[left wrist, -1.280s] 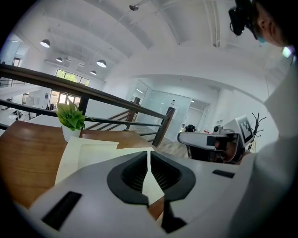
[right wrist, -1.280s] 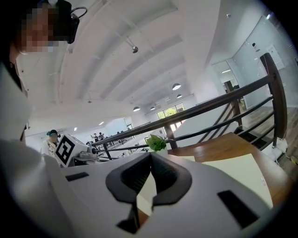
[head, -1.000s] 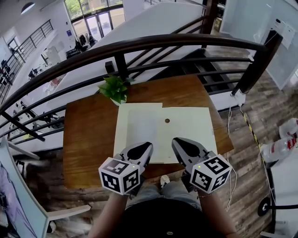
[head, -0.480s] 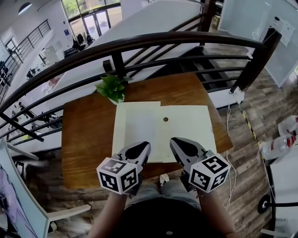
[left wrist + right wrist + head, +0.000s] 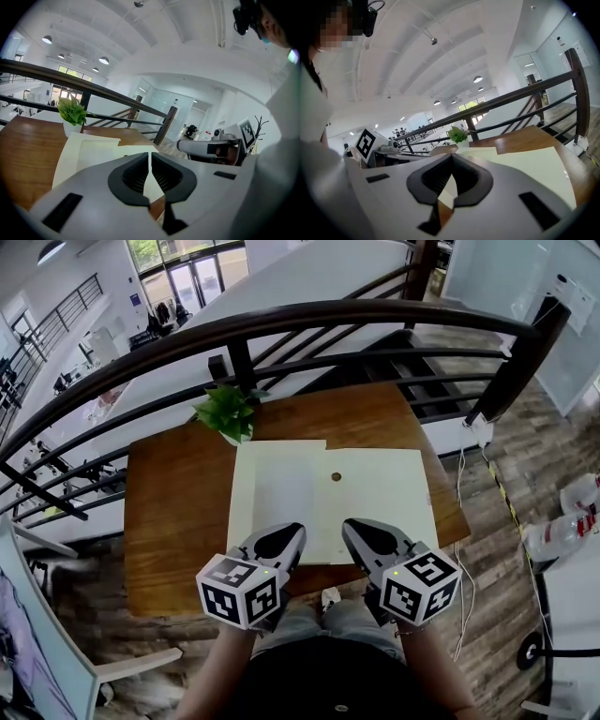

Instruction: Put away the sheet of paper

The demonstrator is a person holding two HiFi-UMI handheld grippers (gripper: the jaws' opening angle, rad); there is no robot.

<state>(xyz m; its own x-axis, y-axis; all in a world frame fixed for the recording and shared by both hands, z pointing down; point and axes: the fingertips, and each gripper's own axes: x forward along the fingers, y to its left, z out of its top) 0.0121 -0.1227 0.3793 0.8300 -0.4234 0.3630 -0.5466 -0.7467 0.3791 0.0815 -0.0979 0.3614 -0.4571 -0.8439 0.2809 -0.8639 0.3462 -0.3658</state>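
Observation:
A white sheet of paper point(image 5: 279, 488) lies flat on a larger cream folder point(image 5: 386, 502) in the middle of the wooden table point(image 5: 173, 521). A small brown dot point(image 5: 337, 477) marks the folder near the sheet's right edge. My left gripper point(image 5: 286, 533) hovers over the folder's near edge with its jaws shut and nothing between them. My right gripper point(image 5: 355, 527) is beside it, also shut and empty. In the left gripper view the sheet point(image 5: 96, 147) lies ahead of the left gripper point(image 5: 150, 155). The right gripper point(image 5: 451, 158) faces the folder point(image 5: 529, 164).
A small potted plant point(image 5: 228, 413) stands at the table's far edge, just behind the folder's left corner. A dark curved railing point(image 5: 281, 329) runs behind the table. The person's legs are below the near edge. A cable point(image 5: 463, 521) hangs at the table's right side.
The head view has shifted a little. Both grippers stay shut in the same place over the folder's near edge, and the paper has not moved.

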